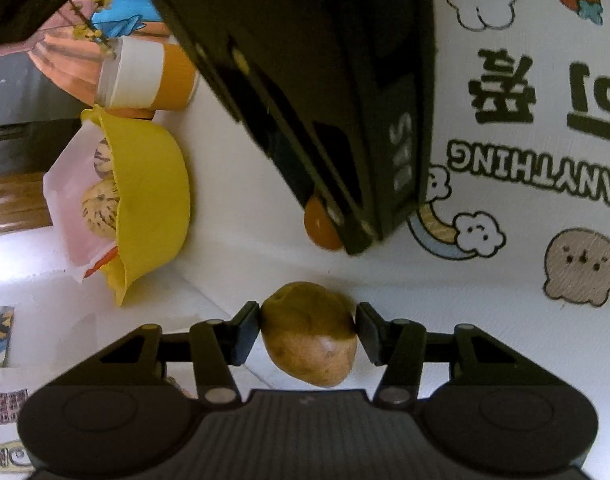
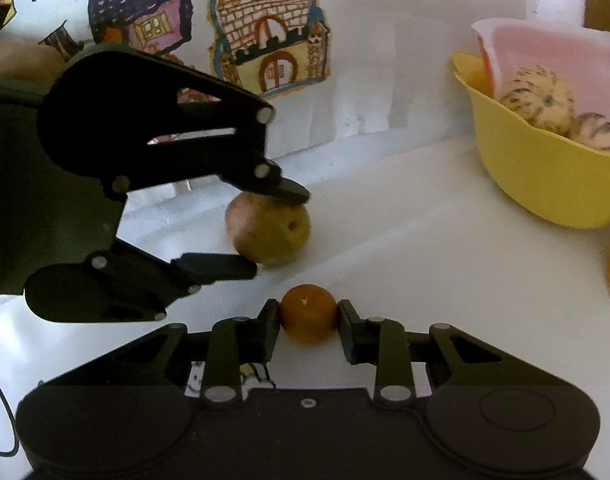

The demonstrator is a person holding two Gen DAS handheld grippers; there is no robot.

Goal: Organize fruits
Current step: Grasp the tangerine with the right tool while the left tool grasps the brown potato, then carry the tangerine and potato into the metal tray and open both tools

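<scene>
"ANYTHING" (image 1: 533, 170) reads upside down on the white tablecloth (image 1: 505, 280); nearby Korean lettering seems illegible.

The left wrist view looks close along its fingers, rolled sideways, across the worktop (image 1: 241, 248). The right wrist view looks level and close over the worktop. Both share the yellow bowl (image 1: 153, 208) (image 2: 537, 176), pear (image 1: 309, 340) (image 2: 269, 232) and orange (image 1: 319, 226) (image 2: 308, 312).

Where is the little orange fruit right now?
The little orange fruit sits low in the middle of the right wrist view, pinched in the right gripper, close to the brownish fruit held by the left gripper.
</scene>
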